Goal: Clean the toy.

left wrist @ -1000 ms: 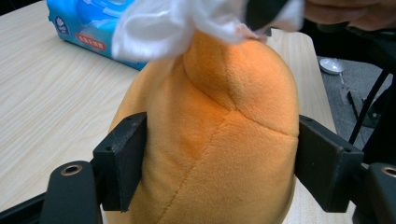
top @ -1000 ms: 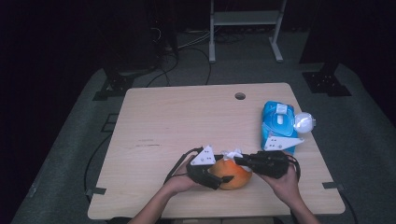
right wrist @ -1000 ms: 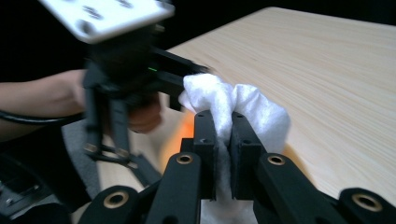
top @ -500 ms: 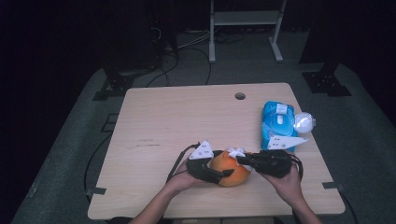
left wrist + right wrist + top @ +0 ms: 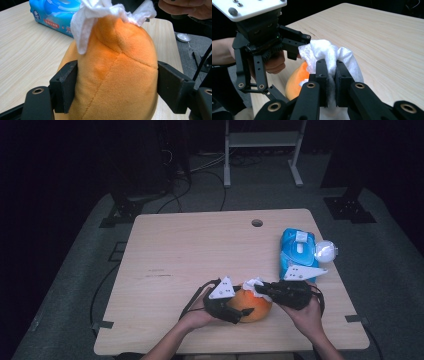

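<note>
Left tongs [image 5: 240,311] clamped on orange plush toy [image 5: 112,75], held low over counter [image 5: 190,250]. Right tongs [image 5: 331,72] pinched together on white wipe [image 5: 329,55] — pressed on toy's top. Wiping apparently underway; toy's lower sides seemingly left.

plush toy [image 5: 112,75]: orange | tissue [image 5: 329,53]: white | wipes pack [image 5: 298,252]: blue | table [image 5: 190,250]: pale wood

Claw [image 5: 113,92] gripping orange plush [image 5: 115,75], white tissue [image 5: 97,15]
</note>
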`<state>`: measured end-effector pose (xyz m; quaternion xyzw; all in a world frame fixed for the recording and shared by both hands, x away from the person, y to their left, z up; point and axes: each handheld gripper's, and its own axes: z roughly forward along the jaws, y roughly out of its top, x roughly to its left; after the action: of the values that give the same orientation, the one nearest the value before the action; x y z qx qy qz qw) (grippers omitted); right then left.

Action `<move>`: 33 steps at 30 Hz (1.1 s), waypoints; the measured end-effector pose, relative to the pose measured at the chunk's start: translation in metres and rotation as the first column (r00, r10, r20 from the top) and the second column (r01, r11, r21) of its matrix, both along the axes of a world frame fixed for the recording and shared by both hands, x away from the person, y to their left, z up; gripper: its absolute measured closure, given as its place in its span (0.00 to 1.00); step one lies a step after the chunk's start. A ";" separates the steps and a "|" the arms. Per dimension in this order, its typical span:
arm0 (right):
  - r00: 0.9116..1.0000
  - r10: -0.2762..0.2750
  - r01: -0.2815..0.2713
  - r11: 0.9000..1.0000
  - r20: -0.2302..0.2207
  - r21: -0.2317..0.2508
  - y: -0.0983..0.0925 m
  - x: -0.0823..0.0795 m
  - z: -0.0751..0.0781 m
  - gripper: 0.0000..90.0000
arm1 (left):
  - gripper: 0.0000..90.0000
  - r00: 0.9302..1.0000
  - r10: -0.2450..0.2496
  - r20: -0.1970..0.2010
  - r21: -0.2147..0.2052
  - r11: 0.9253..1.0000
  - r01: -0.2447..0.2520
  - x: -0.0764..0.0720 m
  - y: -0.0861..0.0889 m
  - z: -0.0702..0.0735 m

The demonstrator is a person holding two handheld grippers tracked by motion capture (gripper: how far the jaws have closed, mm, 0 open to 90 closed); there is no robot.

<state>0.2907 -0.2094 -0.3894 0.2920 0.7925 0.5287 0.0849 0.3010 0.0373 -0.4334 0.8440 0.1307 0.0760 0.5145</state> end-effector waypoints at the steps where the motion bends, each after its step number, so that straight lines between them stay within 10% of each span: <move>1: 1.000 0.002 -0.002 1.000 -0.004 0.006 0.000 -0.001 0.000 0.92 | 0.27 1.000 -0.004 0.001 0.004 1.000 0.004 0.000 0.000 0.000; 7: 0.999 0.047 -0.047 0.999 0.008 -0.002 0.010 -0.005 0.003 0.92 | 0.27 1.000 -0.015 0.007 0.013 1.000 0.015 -0.001 0.001 -0.001; 18: 0.997 -0.034 0.034 0.999 -0.065 -0.007 -0.015 0.012 -0.012 0.92 | 0.27 1.000 -0.031 0.000 -0.002 1.000 0.031 0.003 0.004 -0.002; 26: 0.999 0.036 -0.036 0.999 -0.031 0.016 0.001 0.000 0.001 0.91 | 0.27 1.000 -0.023 -0.011 -0.012 1.000 0.023 0.004 0.006 -0.002; 33: 0.997 -0.028 0.028 1.000 -0.066 -0.001 -0.013 0.011 -0.010 0.92 | 0.27 0.999 -0.032 -0.042 -0.025 0.999 0.031 0.009 0.014 -0.002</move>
<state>0.3020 -0.2222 -0.3997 0.3202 0.7906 0.5177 0.0661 0.3104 0.0511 -0.4357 0.8411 0.1291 0.0482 0.5230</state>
